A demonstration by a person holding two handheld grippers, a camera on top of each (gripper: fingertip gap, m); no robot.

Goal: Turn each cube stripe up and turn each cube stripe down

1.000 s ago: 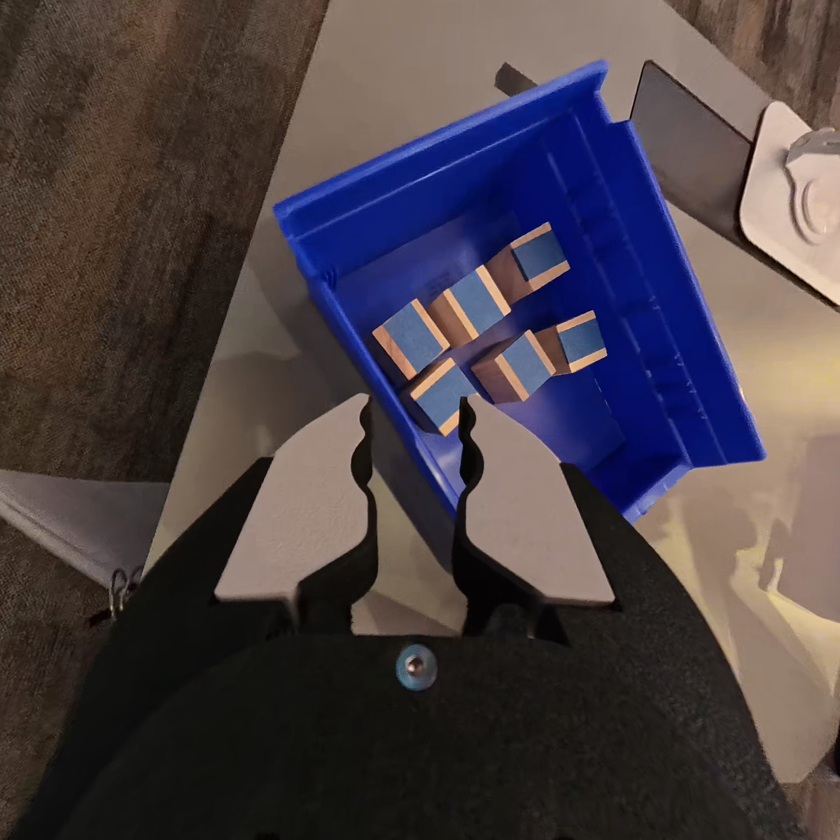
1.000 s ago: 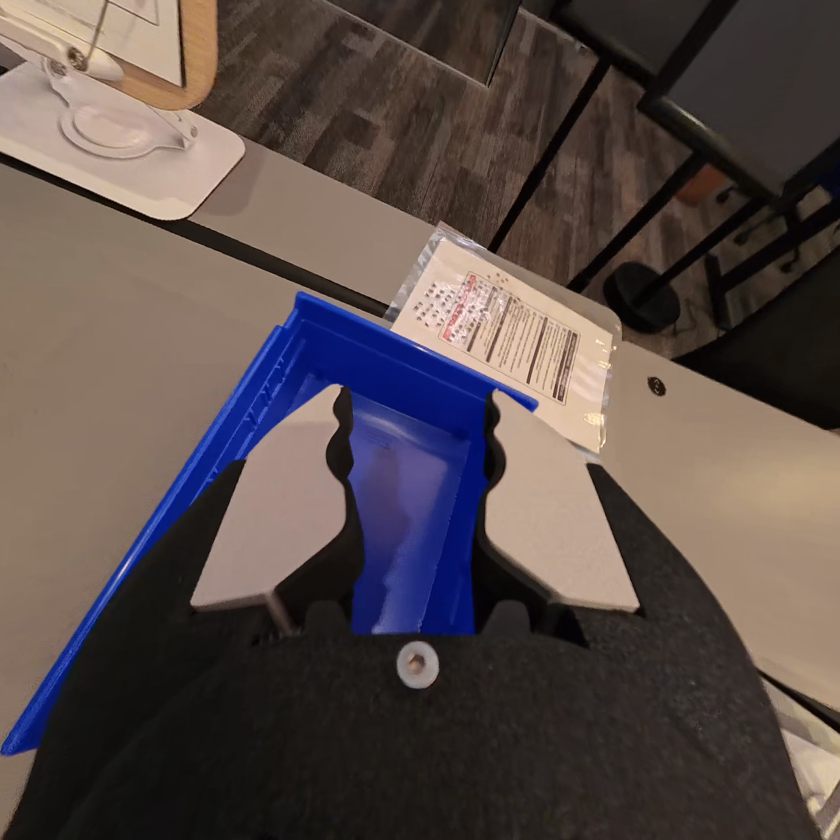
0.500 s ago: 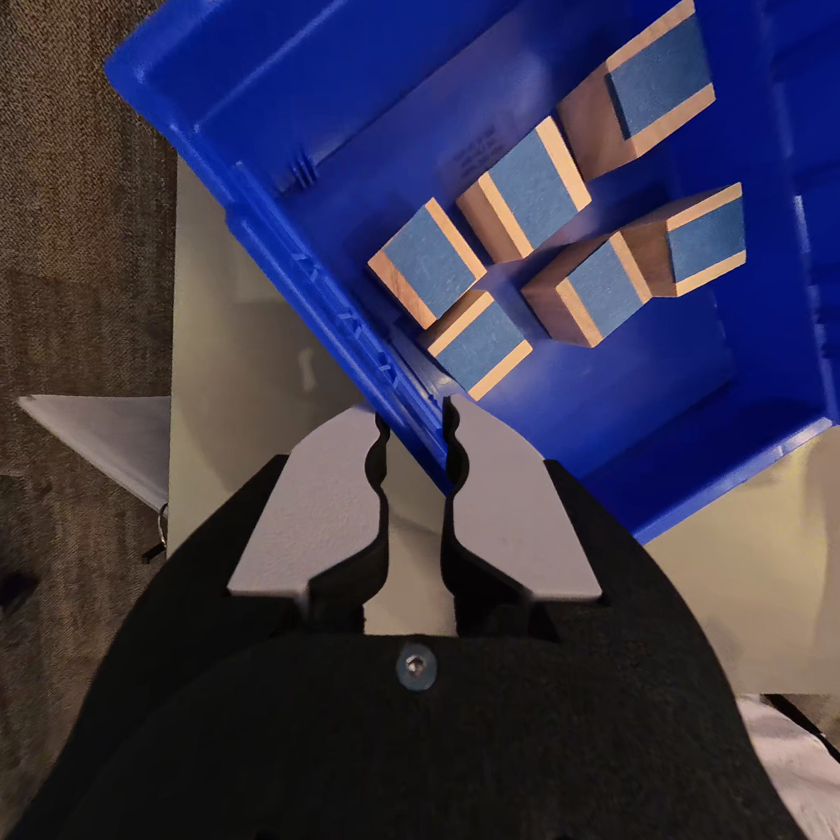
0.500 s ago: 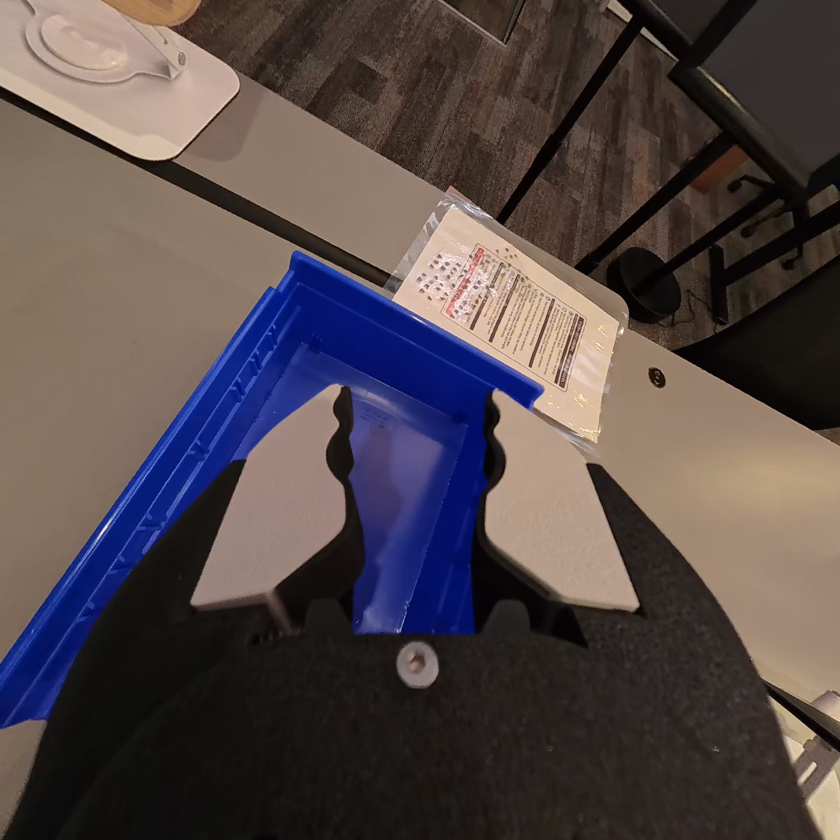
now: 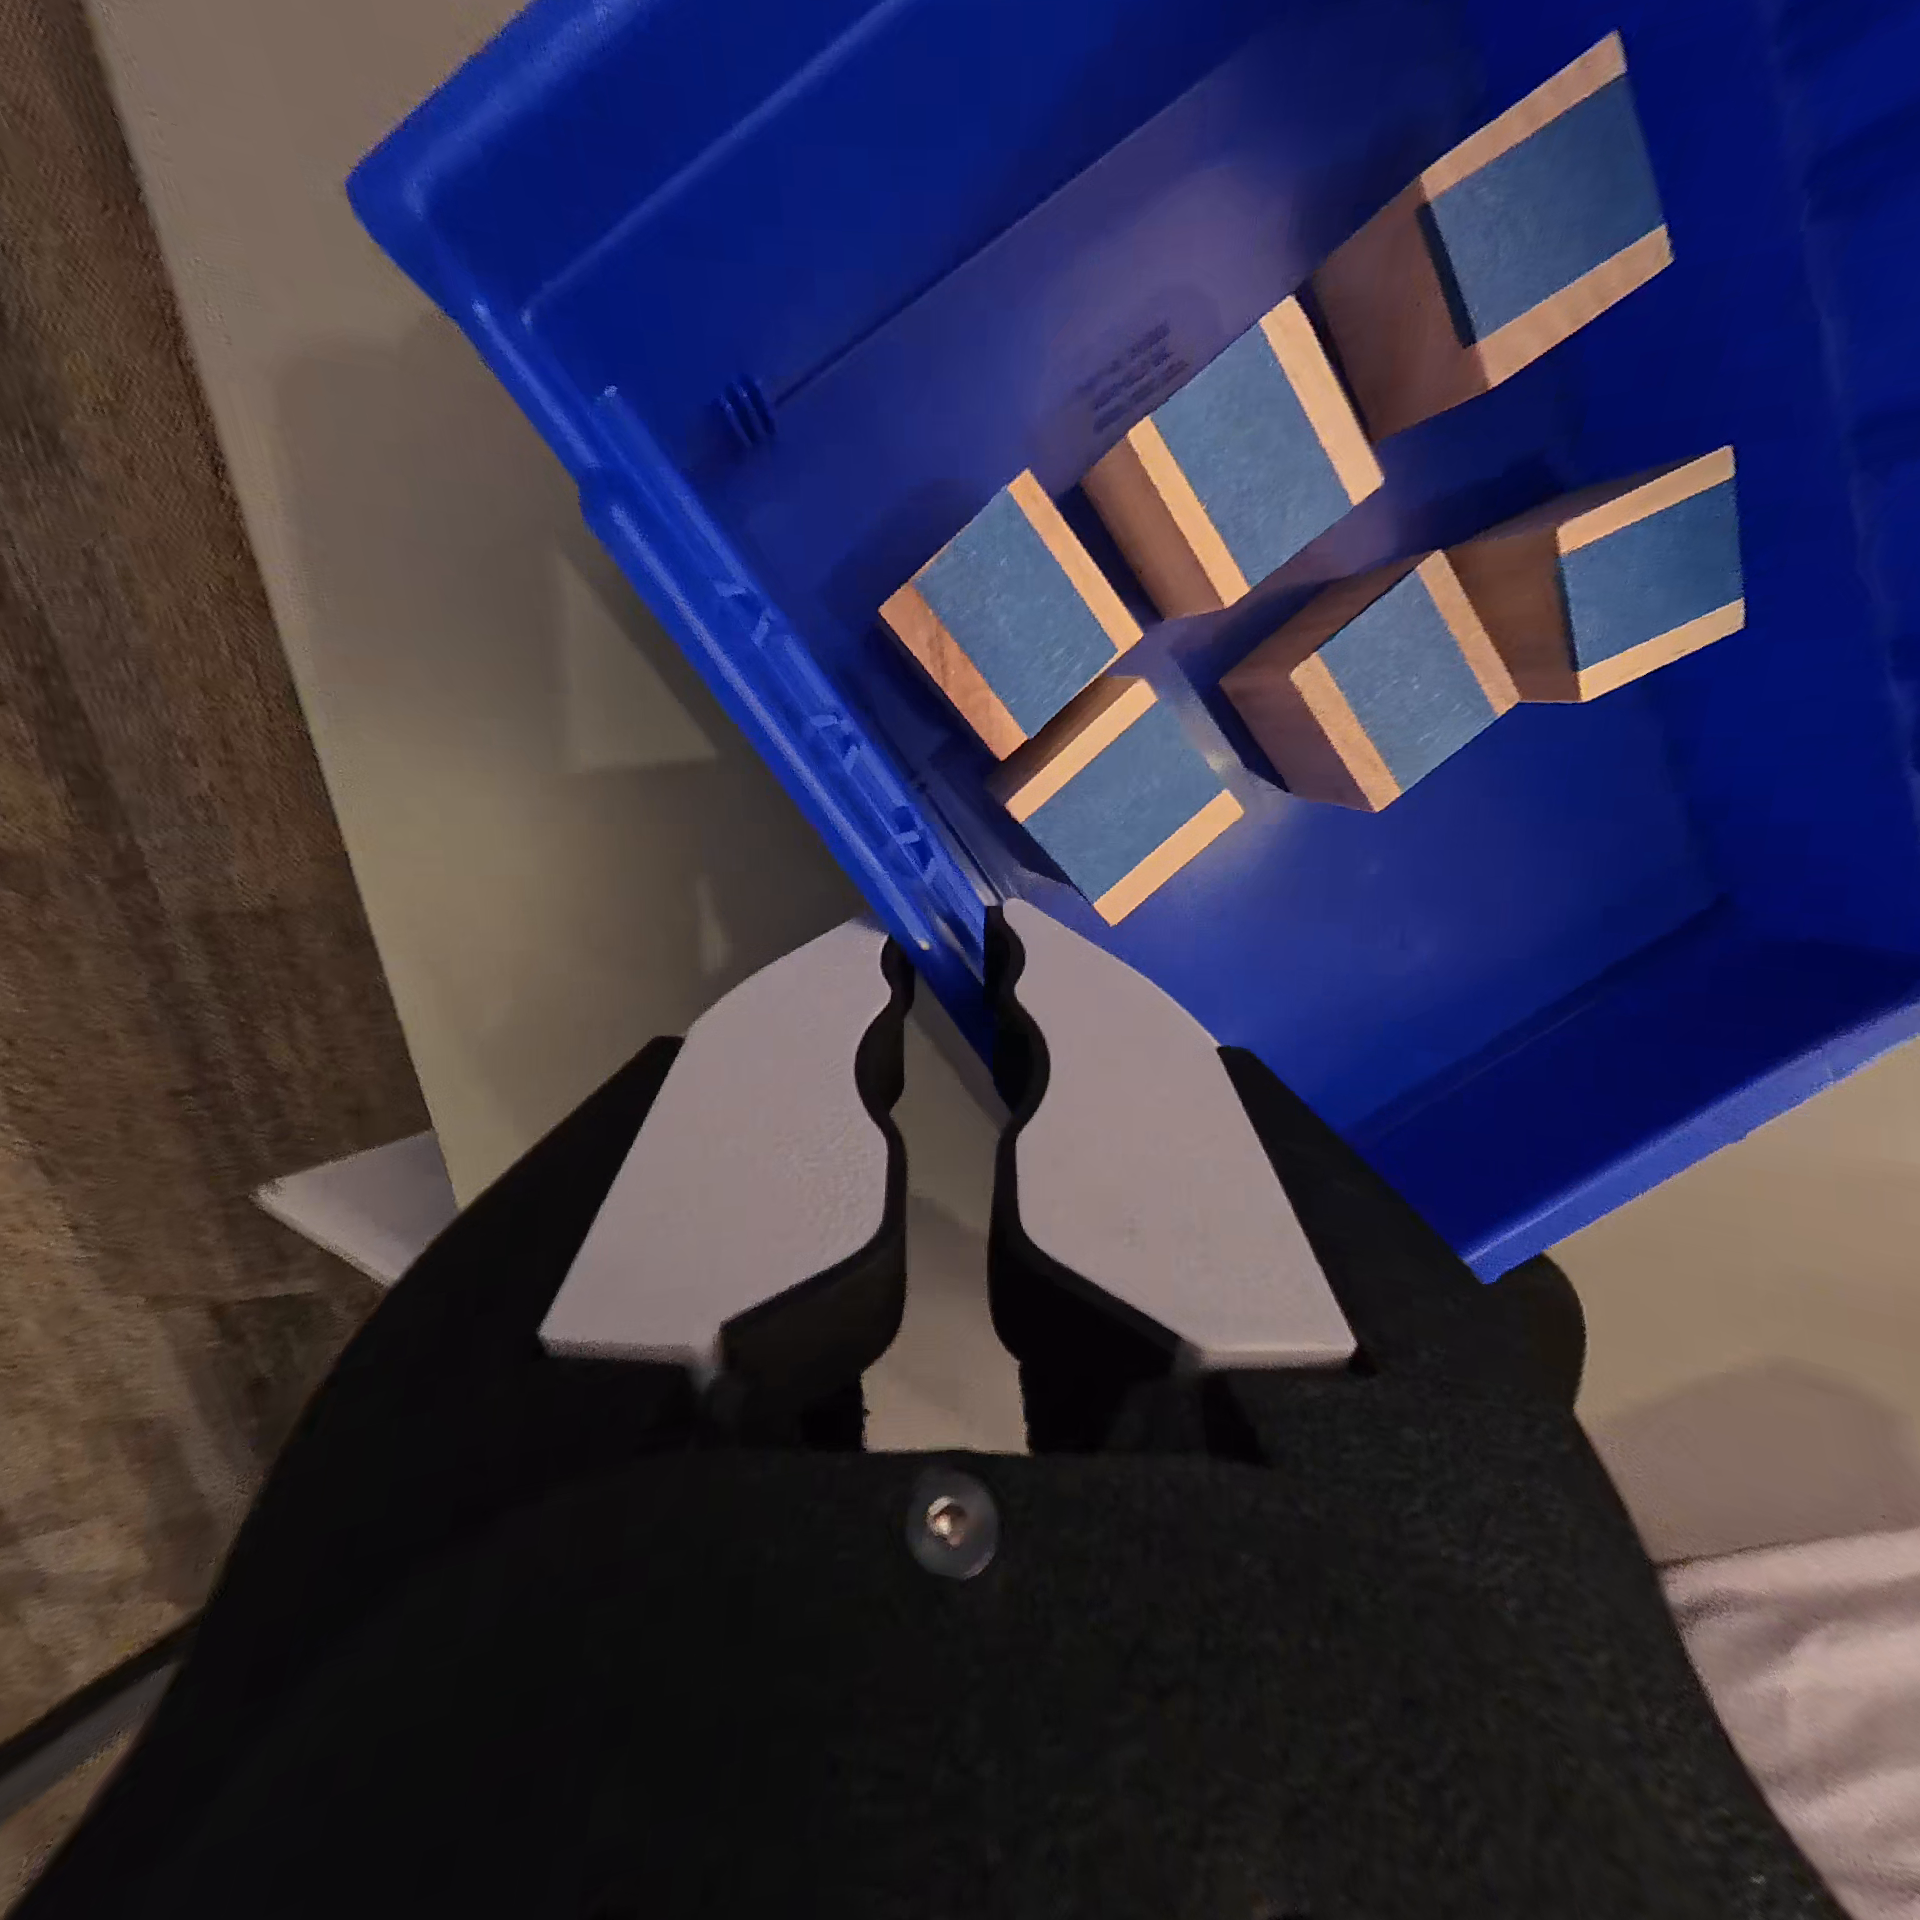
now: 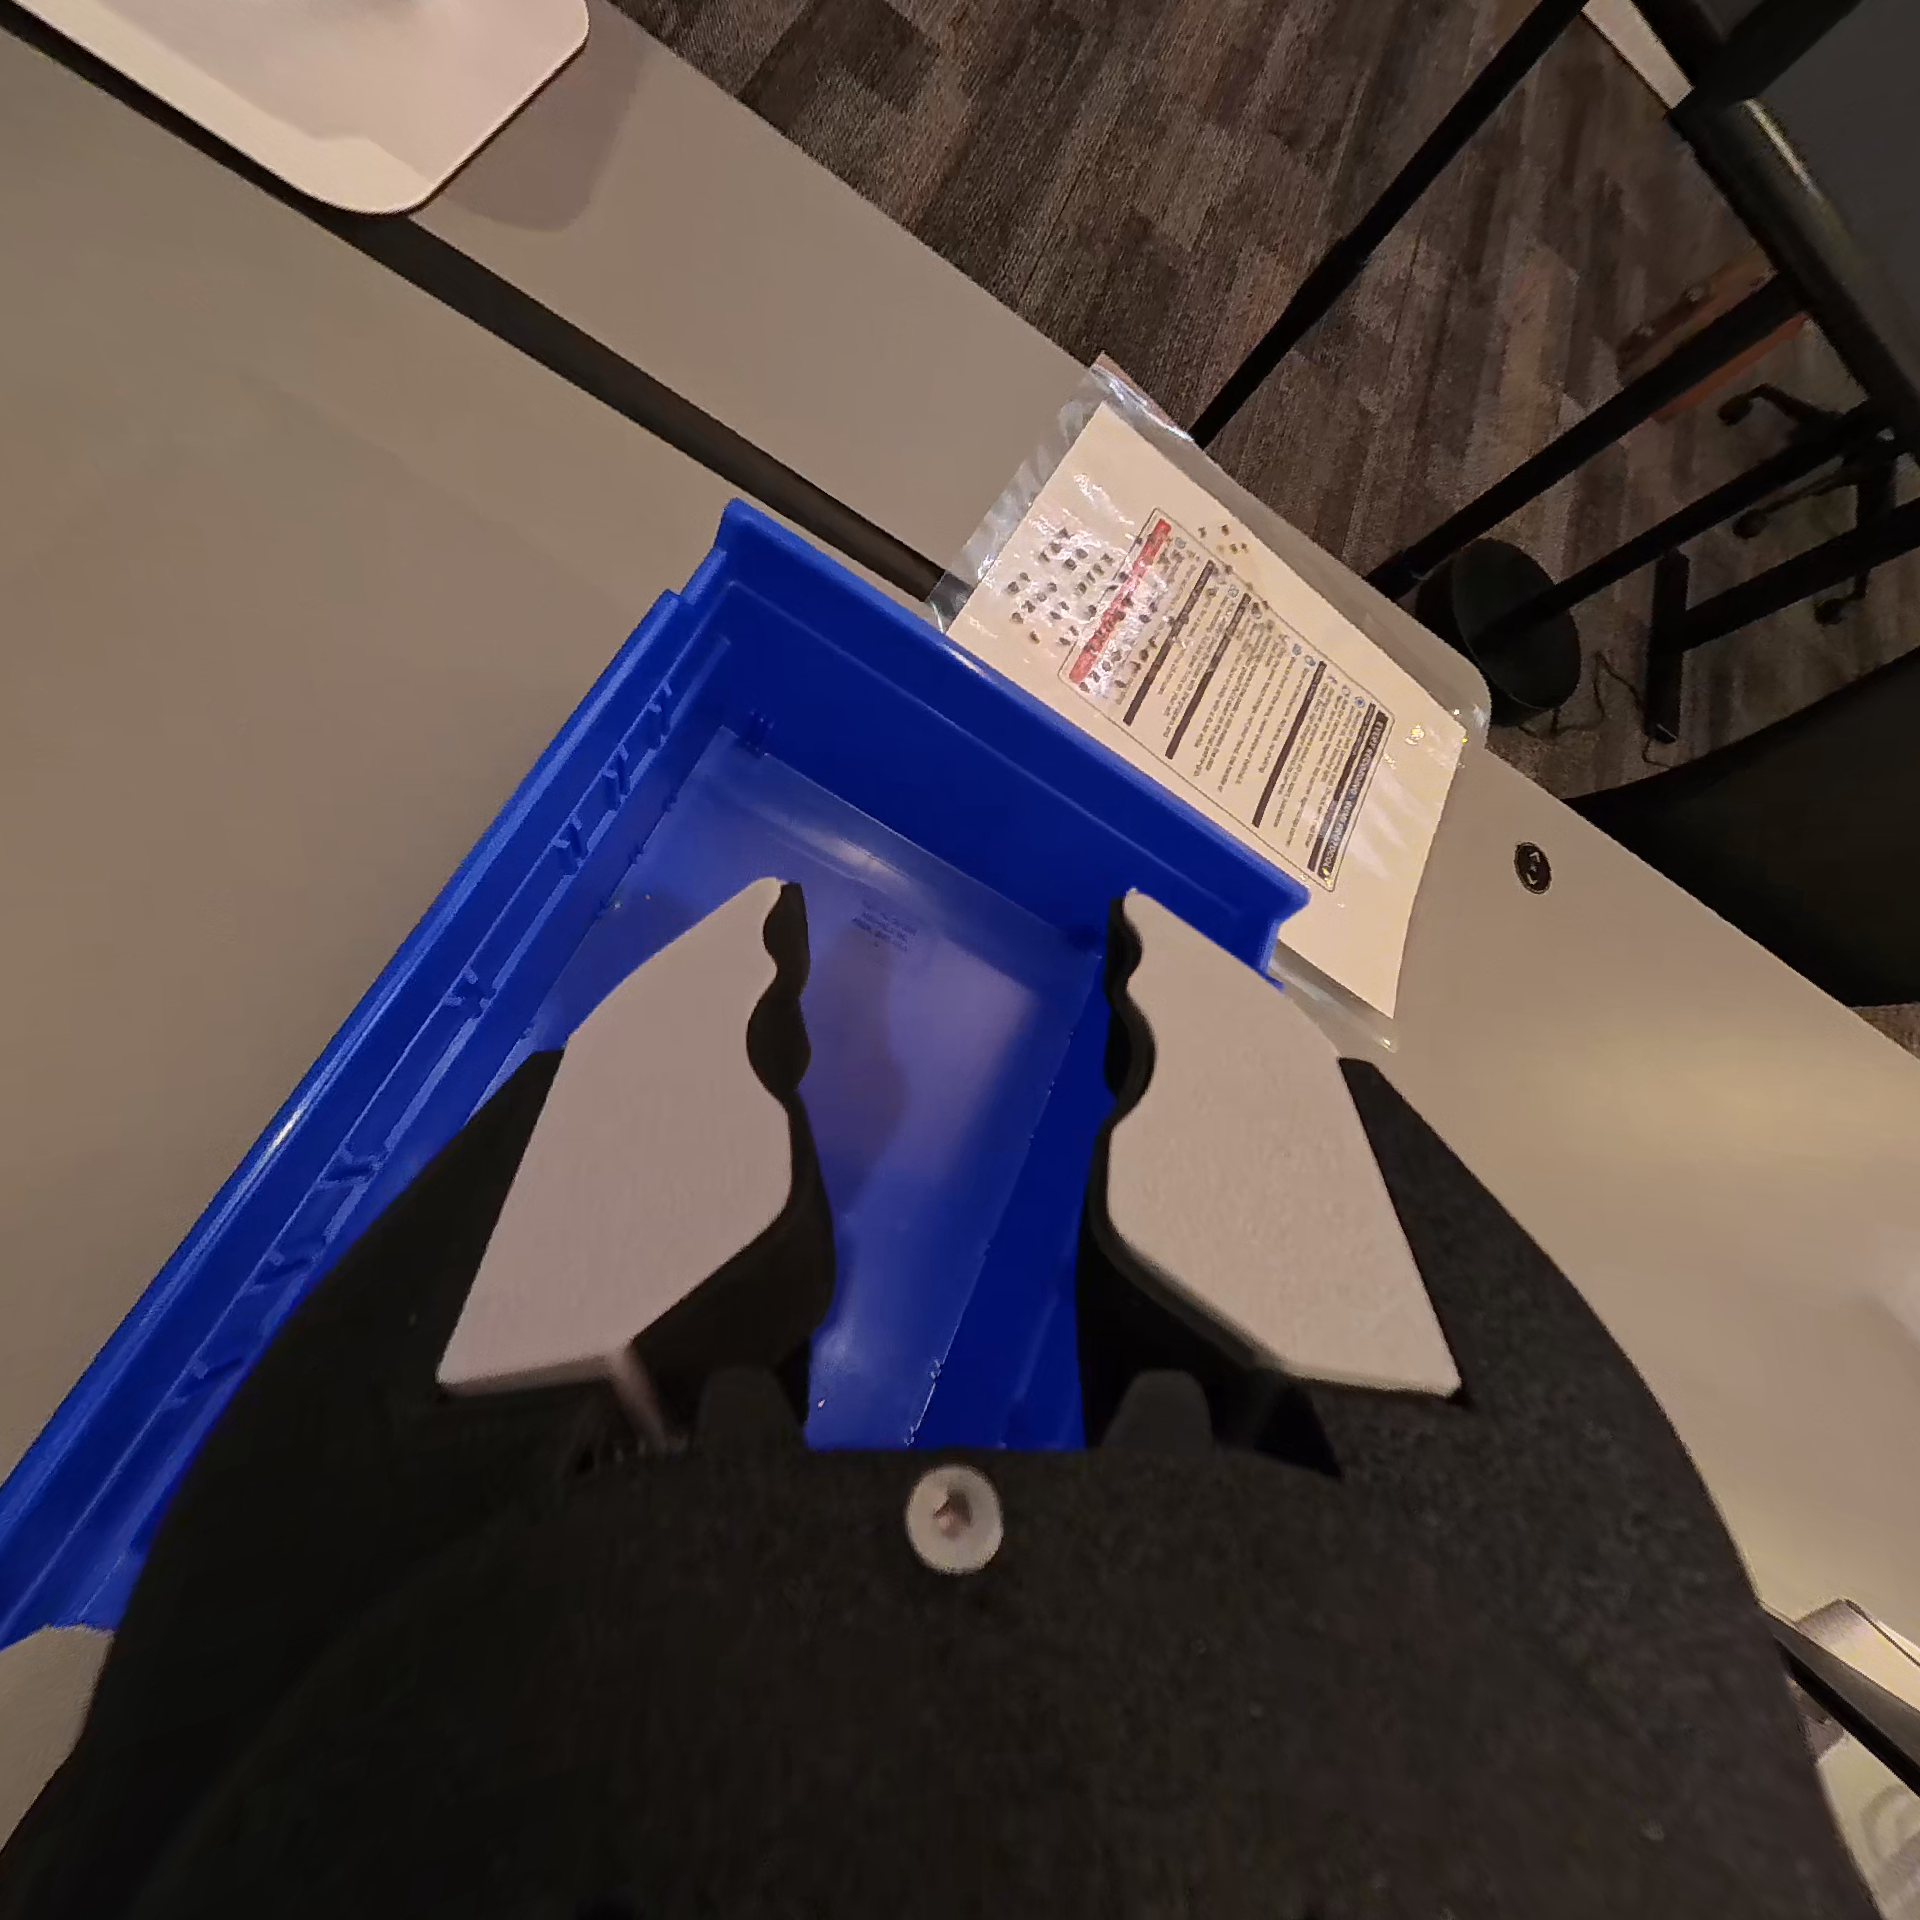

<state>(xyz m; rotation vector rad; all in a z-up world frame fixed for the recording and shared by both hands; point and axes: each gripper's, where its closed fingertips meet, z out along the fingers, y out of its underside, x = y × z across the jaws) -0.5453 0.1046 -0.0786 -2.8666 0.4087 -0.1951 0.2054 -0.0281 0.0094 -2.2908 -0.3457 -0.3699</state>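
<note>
Six small wooden cubes (image 5: 1117, 795) lying stripe-up in the blue bin (image 5: 727, 260); light, rigid, best pinched across bare wood sides. Left tool (image 5: 945, 940) narrowed onto bin's wall, right tool (image 6: 951, 904) gaping, empty

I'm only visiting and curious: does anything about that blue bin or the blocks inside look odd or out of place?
Nothing is spilled or broken. The six wooden cubes sit jumbled at different angles in the blue bin, all showing a blue stripe. The left hand-held gripper is pinching the bin's side wall rather than a cube, and the right hand-held gripper hangs open over the bin.
</note>
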